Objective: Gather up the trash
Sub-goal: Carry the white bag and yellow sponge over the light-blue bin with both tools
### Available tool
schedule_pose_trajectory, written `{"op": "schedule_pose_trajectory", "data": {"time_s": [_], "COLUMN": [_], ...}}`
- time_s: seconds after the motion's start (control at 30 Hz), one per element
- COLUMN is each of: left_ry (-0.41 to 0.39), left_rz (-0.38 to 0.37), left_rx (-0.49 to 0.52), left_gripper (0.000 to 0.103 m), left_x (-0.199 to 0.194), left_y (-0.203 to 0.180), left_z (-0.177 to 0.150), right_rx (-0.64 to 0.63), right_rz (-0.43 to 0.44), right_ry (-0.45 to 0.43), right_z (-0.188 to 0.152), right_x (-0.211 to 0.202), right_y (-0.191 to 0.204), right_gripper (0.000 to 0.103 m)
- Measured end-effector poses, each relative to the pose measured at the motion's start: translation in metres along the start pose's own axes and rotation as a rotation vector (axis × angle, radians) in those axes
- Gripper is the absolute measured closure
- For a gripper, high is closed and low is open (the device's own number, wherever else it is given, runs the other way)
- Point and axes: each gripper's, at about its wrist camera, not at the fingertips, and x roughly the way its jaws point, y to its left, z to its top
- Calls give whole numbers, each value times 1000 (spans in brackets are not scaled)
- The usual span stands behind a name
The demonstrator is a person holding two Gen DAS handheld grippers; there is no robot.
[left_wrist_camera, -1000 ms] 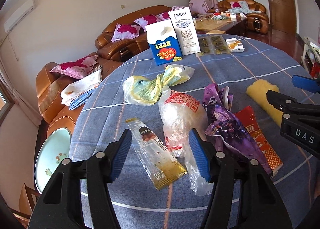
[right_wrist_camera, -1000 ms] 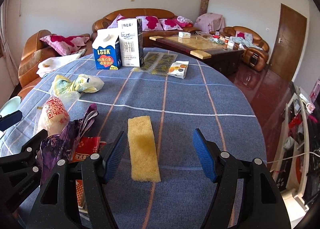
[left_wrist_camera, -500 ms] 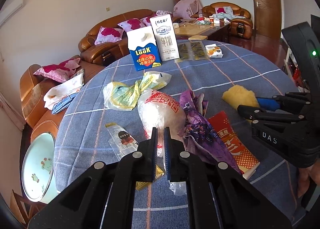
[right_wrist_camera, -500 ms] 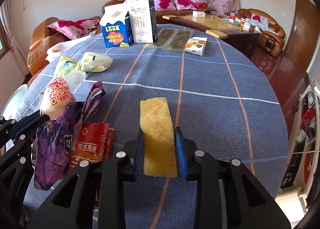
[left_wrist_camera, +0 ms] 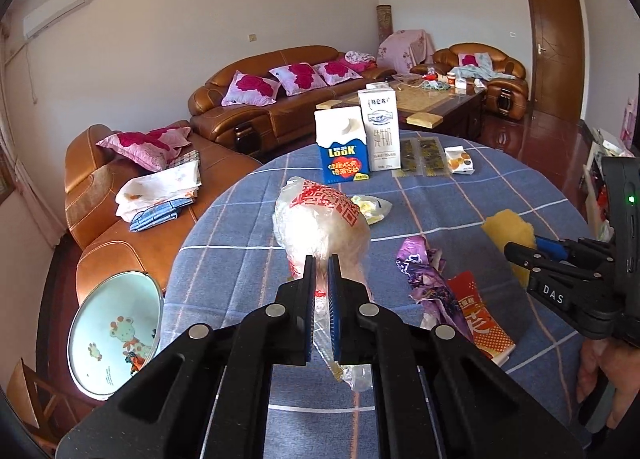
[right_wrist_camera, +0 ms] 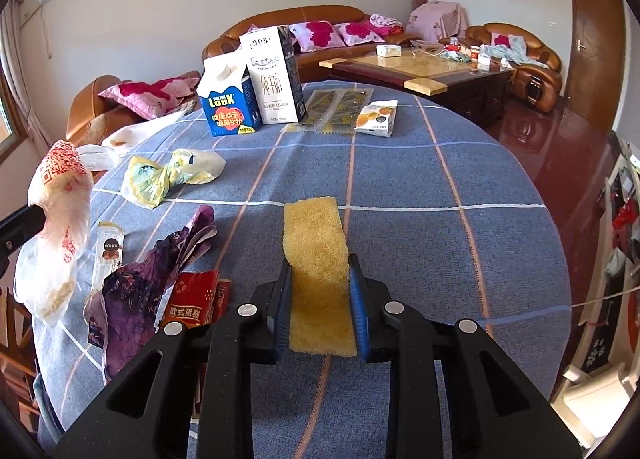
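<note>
My left gripper (left_wrist_camera: 321, 259) is shut on a clear plastic bag with red print (left_wrist_camera: 320, 219) and holds it up off the blue checked tablecloth (left_wrist_camera: 248, 267). The same bag (right_wrist_camera: 60, 195) hangs at the left edge of the right wrist view. My right gripper (right_wrist_camera: 319, 261) is shut on a yellow sponge (right_wrist_camera: 314, 227), its blue pads pressing both long sides; the sponge lies on the cloth. More trash lies between the two grippers: a crumpled purple wrapper (right_wrist_camera: 136, 291), a red packet (right_wrist_camera: 192, 299), a brown stick wrapper (right_wrist_camera: 109, 247) and a yellow-green bag (right_wrist_camera: 168, 175).
Two milk cartons (right_wrist_camera: 228, 103) (right_wrist_camera: 274, 75), flat sachets (right_wrist_camera: 336, 109) and a small snack box (right_wrist_camera: 376, 119) stand at the table's far side. A round stool top with a cartoon print (left_wrist_camera: 116, 335) sits below the table's left edge. Sofas and a coffee table lie beyond.
The left jaws closed on the printed plastic bag and lifted it off the table. The right jaws closed on the yellow sponge, which stays on the cloth.
</note>
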Motion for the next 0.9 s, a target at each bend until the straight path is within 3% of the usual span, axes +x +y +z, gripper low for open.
{"op": "schedule_pose_trajectory", "data": {"time_s": [0.47,0.9], "left_ry": [17,48], "left_rz": [142,227], "left_rx": [-74,-128], "left_gripper": [97,97], "left_x": [-6,-8], "left_y": [54,98], "left_z": [-7,-19], "right_rx": [-71,-183], "right_rz": [102,249], "right_ry": [-158,-201], "right_z": [26,49], "right_x": [-30,-22], "right_y": [51,132], "right_gripper": [76,76]}}
